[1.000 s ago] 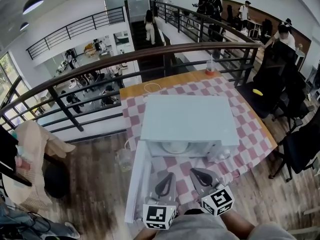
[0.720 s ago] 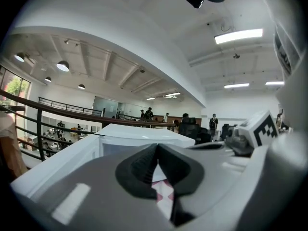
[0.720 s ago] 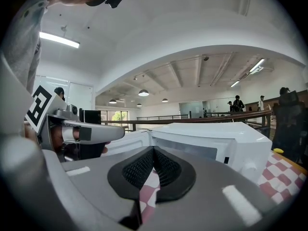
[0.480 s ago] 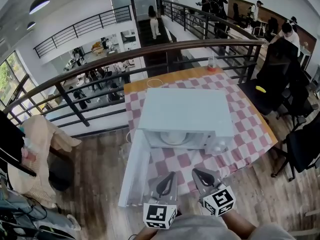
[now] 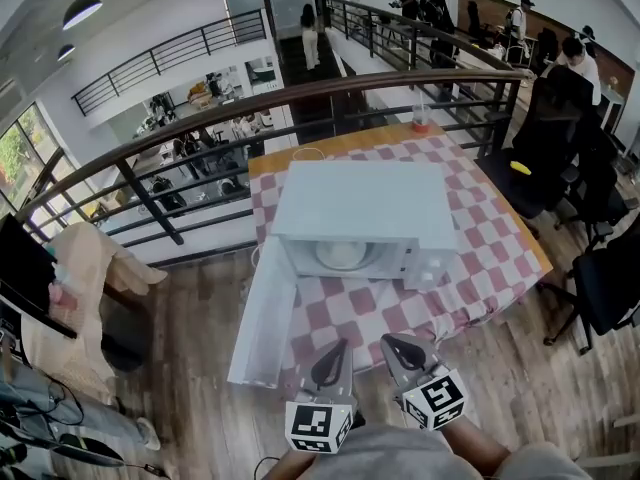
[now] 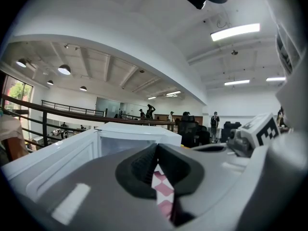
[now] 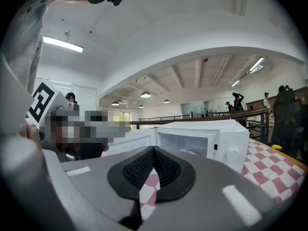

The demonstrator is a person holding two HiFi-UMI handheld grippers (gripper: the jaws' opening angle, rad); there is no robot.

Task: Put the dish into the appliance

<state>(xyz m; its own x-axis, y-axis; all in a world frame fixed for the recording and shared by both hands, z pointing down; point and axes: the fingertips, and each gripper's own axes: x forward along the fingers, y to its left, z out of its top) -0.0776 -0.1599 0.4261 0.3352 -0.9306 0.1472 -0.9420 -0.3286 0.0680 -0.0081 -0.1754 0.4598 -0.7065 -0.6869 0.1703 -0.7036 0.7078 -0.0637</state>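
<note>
A white microwave point(image 5: 360, 206) stands on the checkered table, its door point(image 5: 262, 313) swung wide open to the left. A white dish point(image 5: 345, 255) rests inside the cavity. Both grippers are near the body at the bottom of the head view, short of the table's front edge and apart from the microwave. The left gripper point(image 5: 333, 354) is shut with nothing in it, and so is the right gripper point(image 5: 398, 347). In the left gripper view the shut tips point(image 6: 156, 150) point at the microwave point(image 6: 137, 131). The right gripper view has shut tips point(image 7: 154, 150) before the open microwave point(image 7: 202, 136).
The red-and-white checkered table point(image 5: 480, 238) backs onto a dark railing point(image 5: 300, 93) over a lower floor. A cup point(image 5: 420, 118) and a cable loop point(image 5: 305, 155) lie at the far edge. Black chairs point(image 5: 560, 158) stand to the right, wooden floor in front.
The microwave and table have drawn away from both grippers in the head view. Both grippers stay shut and empty; the dish stays inside.
</note>
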